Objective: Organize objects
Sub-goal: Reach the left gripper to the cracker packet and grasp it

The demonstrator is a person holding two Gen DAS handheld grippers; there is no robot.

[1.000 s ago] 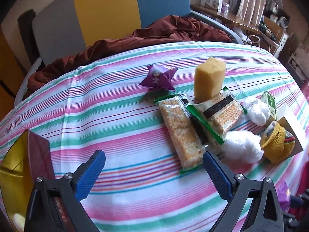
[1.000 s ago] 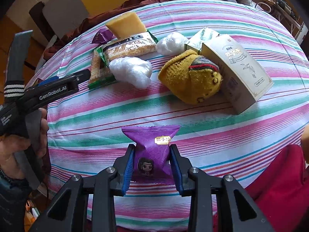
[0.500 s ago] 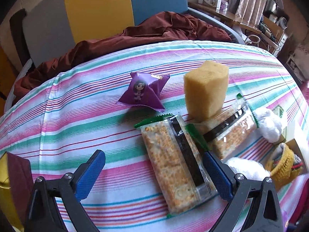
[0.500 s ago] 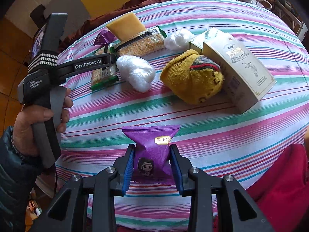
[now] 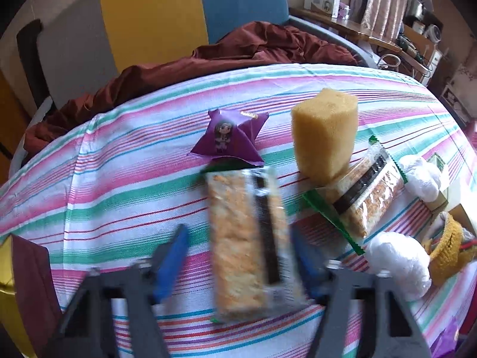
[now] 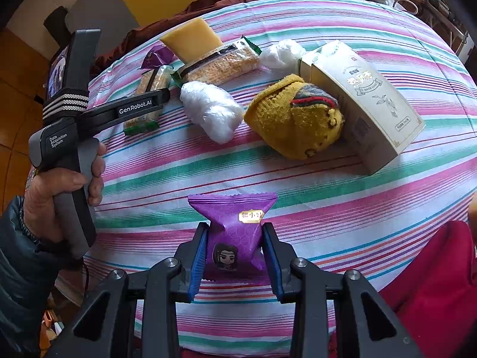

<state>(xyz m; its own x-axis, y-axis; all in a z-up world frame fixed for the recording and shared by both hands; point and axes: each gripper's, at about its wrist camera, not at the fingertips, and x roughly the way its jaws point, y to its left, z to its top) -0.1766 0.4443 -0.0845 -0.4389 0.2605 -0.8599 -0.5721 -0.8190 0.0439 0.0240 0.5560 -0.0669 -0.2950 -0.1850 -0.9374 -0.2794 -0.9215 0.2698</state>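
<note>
We are picking up snacks. Our left gripper (image 5: 238, 256) has its jaws wide apart around a long cracker pack (image 5: 249, 238) lying flat on the striped tablecloth (image 5: 119, 179); next we think we must squeeze it gently. Our right gripper (image 6: 235, 259) is pinching a purple snack bag (image 6: 234, 232). Only the right view shows the tea box (image 6: 363, 101) clearly; the left view shows another purple bag (image 5: 228, 137).
</note>
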